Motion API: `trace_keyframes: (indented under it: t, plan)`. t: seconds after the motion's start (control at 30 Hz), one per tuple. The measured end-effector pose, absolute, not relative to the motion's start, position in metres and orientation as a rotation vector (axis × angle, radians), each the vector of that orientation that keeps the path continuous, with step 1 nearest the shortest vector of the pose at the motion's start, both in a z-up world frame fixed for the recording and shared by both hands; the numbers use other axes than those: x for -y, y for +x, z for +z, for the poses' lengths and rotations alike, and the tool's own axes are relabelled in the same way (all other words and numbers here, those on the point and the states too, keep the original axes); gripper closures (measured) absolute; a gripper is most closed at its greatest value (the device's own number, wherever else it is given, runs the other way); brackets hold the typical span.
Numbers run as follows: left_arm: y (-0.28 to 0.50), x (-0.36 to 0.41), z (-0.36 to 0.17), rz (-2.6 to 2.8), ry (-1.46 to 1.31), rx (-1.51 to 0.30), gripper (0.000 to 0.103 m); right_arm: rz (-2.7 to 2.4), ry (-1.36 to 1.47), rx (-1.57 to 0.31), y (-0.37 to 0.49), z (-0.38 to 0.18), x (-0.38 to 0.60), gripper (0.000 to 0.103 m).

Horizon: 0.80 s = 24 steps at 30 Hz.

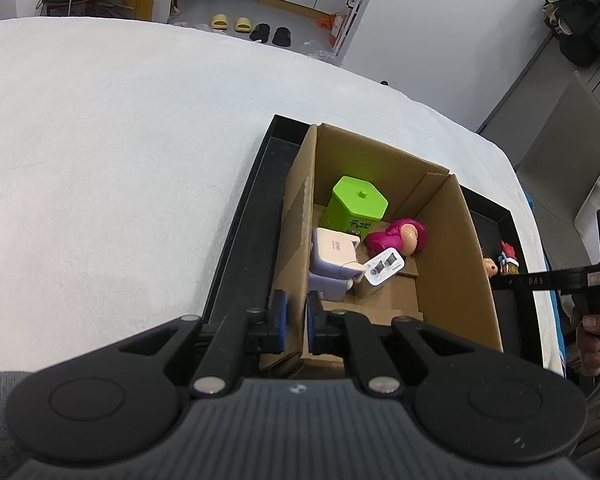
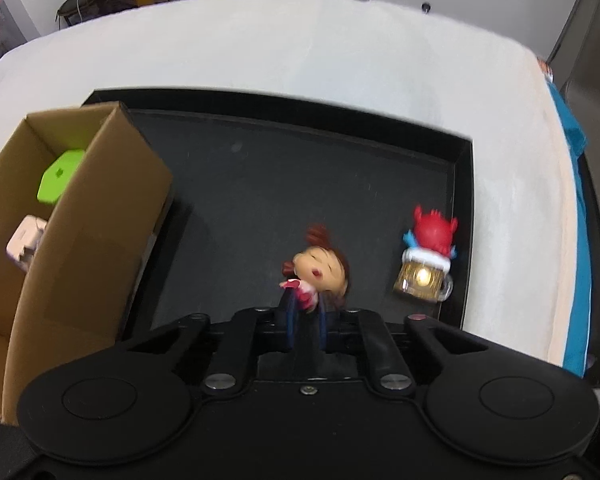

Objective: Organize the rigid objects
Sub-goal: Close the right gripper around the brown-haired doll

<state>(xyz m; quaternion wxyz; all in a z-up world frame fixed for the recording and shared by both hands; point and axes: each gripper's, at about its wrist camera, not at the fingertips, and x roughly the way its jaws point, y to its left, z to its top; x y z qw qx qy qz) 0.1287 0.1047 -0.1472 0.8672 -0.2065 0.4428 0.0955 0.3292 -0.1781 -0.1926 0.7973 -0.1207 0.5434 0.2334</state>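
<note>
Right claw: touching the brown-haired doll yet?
Touching. The right wrist view shows the right claw with its pads closed on the brown-haired doll's body, over the black tray.

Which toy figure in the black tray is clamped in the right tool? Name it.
The brown-haired doll, gripped by the right tool. The red horned figure on the mug stands untouched by the tray's right wall.

Left tongs (image 1: 296, 320) pinching cardboard box (image 1: 448, 256) wall, apparently.
</note>
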Motion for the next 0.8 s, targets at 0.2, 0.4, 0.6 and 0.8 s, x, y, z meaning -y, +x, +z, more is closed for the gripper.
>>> trace_keyframes:
  t: [0.2,0.4,0.6,0.8]
  plan:
    - [0.128,-0.104,-0.148,0.193,-0.428,-0.926,0.094,0.488,-0.225,-1.132,0.328,-0.183,0.180,0.056]
    - [0.129,-0.104,-0.148,0.198,-0.434,-0.926,0.095,0.468,-0.171,-1.142,0.338,-0.188,0.179,0.046]
    - [0.129,-0.105,-0.148,0.198,-0.442,-0.926,0.094,0.425,-0.206,-1.163,0.343,-0.206,0.169,0.046]
    - [0.128,-0.105,-0.148,0.195,-0.448,-0.924,0.094,0.421,-0.246,-1.181,0.340,-0.217,0.164,0.057]
